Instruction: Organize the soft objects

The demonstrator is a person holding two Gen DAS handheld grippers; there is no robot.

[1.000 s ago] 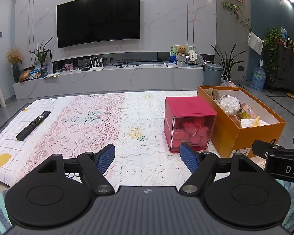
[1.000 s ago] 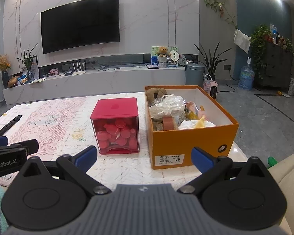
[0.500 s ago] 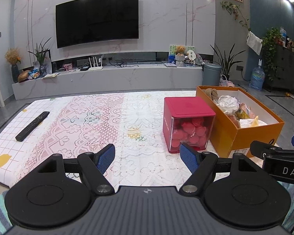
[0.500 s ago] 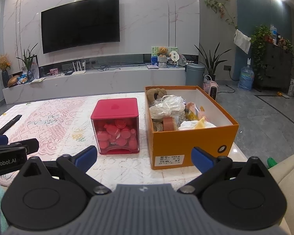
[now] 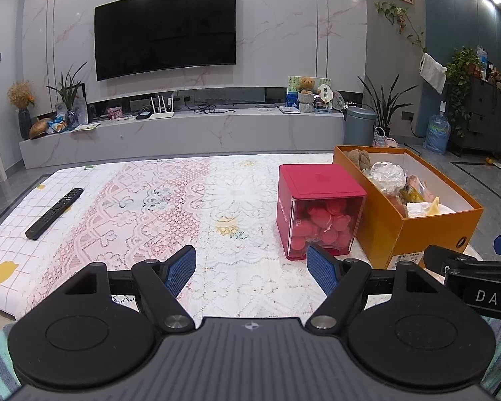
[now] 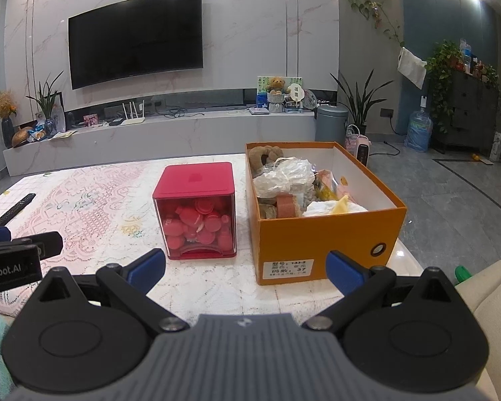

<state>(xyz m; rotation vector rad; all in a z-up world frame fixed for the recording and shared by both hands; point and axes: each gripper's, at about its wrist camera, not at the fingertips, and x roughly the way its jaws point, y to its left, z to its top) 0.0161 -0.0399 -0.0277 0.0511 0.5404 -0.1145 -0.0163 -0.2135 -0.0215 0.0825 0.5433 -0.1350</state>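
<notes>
Orange box (image 6: 327, 234) sits at the bench's (image 5: 150, 200) right edge, packed with soft stuff: a brown plush (image 6: 265, 157) at the back, a crinkled white bag (image 6: 287, 175), a sponge (image 6: 288, 205) and white cloth (image 6: 334, 207) nearer the front. Just beside it on the left stands a red cube (image 6: 197, 210) full of red caps. Left gripper (image 5: 250, 272) hovers low over the lace cloth, fingers spread wide, nothing held. Right gripper (image 6: 247, 269) faces the box's front, fingers apart and empty too. A remote (image 5: 54, 209) lies far left, well apart from both containers.
</notes>
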